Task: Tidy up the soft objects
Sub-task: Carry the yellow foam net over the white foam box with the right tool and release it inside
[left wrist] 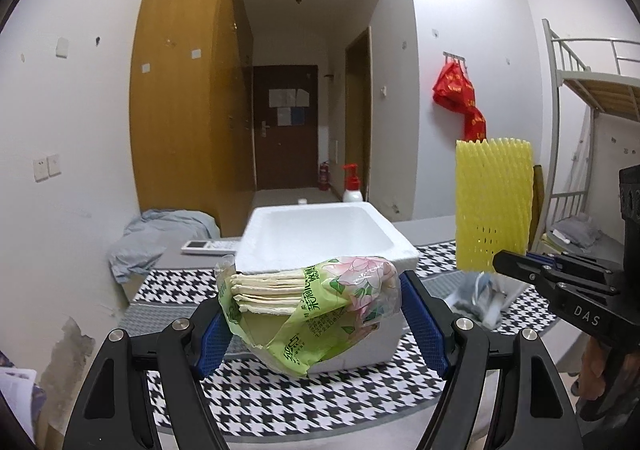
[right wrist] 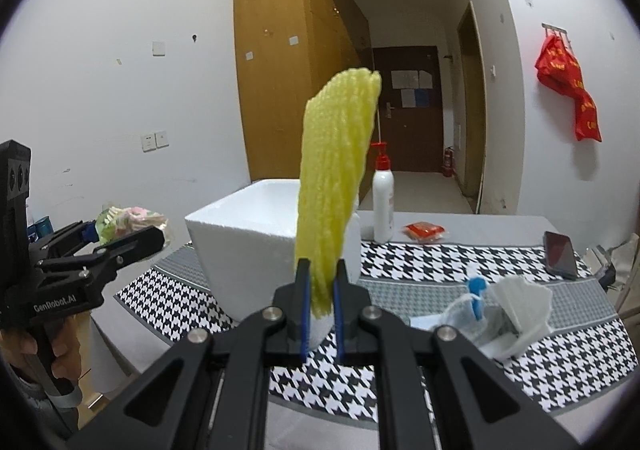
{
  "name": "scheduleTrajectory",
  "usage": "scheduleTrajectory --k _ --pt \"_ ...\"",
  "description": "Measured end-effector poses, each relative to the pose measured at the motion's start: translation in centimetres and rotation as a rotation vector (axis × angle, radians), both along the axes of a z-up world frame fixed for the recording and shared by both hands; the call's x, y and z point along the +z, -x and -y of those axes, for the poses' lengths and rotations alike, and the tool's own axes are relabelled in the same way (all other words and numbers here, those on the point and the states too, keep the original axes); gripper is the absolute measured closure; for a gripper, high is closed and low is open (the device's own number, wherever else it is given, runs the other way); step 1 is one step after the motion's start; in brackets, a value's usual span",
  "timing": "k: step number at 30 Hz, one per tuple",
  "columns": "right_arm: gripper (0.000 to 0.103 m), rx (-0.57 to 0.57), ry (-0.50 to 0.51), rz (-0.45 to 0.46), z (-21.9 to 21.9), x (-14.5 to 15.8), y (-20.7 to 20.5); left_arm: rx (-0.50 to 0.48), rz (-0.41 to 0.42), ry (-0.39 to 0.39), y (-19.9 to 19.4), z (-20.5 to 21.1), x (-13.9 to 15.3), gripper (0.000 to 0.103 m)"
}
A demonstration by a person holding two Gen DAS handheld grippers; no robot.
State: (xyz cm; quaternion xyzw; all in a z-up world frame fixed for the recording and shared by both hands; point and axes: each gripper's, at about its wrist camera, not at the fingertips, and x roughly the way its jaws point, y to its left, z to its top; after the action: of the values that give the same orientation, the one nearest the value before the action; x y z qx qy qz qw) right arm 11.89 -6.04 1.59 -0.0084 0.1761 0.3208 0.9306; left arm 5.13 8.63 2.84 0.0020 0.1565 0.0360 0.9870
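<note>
My left gripper (left wrist: 310, 314) is shut on a green flowered tissue pack (left wrist: 312, 306), its blue pads pressing both ends, held just in front of the white foam box (left wrist: 320, 234). The same pack (right wrist: 132, 224) shows at the left of the right wrist view. My right gripper (right wrist: 320, 290) is shut on the lower end of a yellow foam net sleeve (right wrist: 336, 186), which stands upright in front of the foam box (right wrist: 240, 234). From the left wrist view the sleeve (left wrist: 494, 206) hangs right of the box, above the right gripper's fingers (left wrist: 520, 264).
A houndstooth cloth (right wrist: 460, 262) covers the table. On it lie crumpled face masks (right wrist: 504, 314), a dark phone (right wrist: 560, 254), a red packet (right wrist: 424, 230) and a white pump bottle (right wrist: 383, 206). A remote (left wrist: 210, 247) and blue-grey cloth (left wrist: 160, 238) lie left of the box.
</note>
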Motion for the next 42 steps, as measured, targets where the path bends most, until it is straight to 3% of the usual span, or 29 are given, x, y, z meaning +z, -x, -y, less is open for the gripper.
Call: scheduleTrajectory --k 29,42 --pt "0.091 0.147 0.024 0.011 -7.4 2.1 -4.4 0.210 -0.001 0.032 0.3 -6.8 0.2 0.025" --pt "0.090 0.185 0.040 -0.017 -10.6 2.0 -6.1 0.239 -0.007 0.045 0.3 -7.9 -0.4 0.025"
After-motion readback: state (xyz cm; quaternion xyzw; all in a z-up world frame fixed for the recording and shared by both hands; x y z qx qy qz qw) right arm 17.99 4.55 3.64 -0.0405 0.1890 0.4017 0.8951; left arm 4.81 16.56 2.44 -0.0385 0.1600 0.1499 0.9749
